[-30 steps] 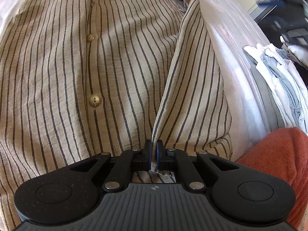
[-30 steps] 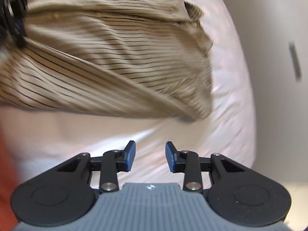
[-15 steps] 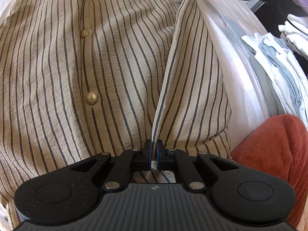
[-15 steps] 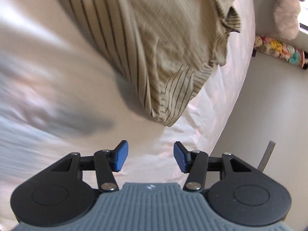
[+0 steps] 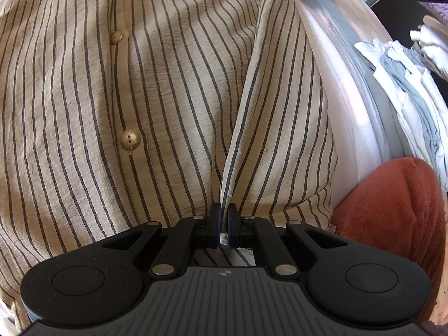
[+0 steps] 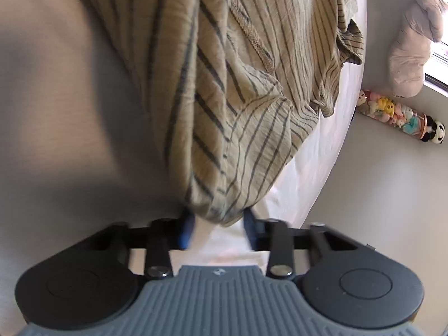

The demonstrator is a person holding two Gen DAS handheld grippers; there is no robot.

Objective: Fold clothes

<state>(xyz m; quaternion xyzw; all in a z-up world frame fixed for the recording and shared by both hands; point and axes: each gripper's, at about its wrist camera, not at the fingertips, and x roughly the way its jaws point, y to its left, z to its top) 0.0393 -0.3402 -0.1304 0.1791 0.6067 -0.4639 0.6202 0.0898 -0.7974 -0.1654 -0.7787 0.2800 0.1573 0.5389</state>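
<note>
pinching two edges of the striped shirt (image 5: pixel 173 89) on the bed (image 6: pixel 313 151)

left hand-held gripper (image 5: pixel 223 225) clamps the hem; right hand-held gripper (image 6: pixel 217 228) has just been closing around the sleeve end, jaws apart, so it could slip.

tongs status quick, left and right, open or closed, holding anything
left tongs: closed on a fold of the striped shirt
right tongs: open, just been closing, the shirt's corner between them
</note>
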